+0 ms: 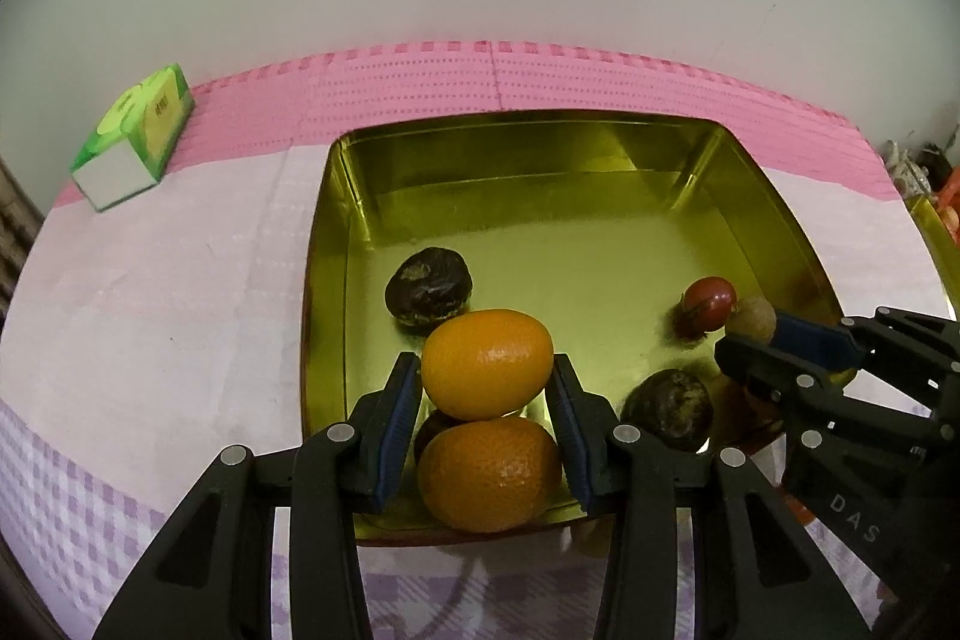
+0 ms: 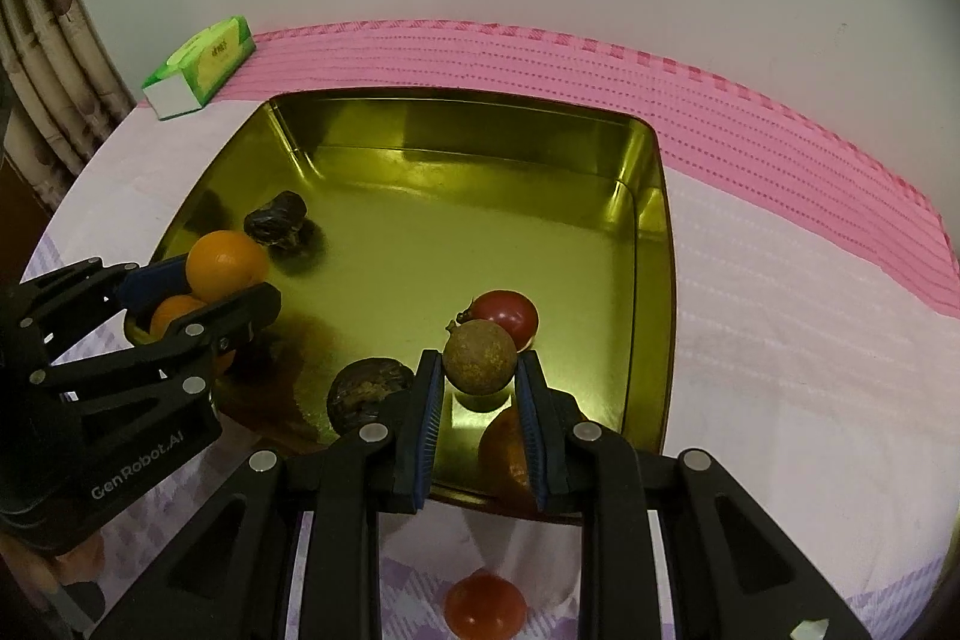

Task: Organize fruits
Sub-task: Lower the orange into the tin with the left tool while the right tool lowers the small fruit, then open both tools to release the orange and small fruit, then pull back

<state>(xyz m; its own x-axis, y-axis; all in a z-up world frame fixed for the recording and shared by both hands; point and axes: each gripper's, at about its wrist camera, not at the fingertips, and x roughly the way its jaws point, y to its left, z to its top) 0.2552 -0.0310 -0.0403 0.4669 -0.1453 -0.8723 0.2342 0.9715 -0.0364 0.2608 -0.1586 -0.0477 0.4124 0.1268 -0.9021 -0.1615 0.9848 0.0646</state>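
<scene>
- My left gripper (image 1: 487, 382) is clamped on an orange kumquat (image 1: 487, 363); both blue pads press its sides, and it hangs above the near left part of the gold tin (image 1: 324, 244).
- My right gripper (image 2: 479, 370) is clenched on a small brown round fruit (image 2: 480, 357), held over the near right part of the tin.
- A second orange fruit (image 1: 489, 472) lies on the tin floor directly under the kumquat, near the tin's front wall.
- Inside the tin: one dark wrinkled fruit (image 1: 427, 293) toward the left wall, another dark wrinkled fruit (image 2: 369, 391) near the front, a red fruit (image 2: 504, 315) just behind the brown one.
- Another orange-brown fruit (image 2: 504, 451) lies at the tin's front wall, under my right fingers.
- Outside the tin, in front of it, a red fruit (image 2: 485, 604) rests on the checked cloth (image 1: 120, 340).
- A green tissue box (image 1: 135, 136) stands well beyond the tin's far left corner.
</scene>
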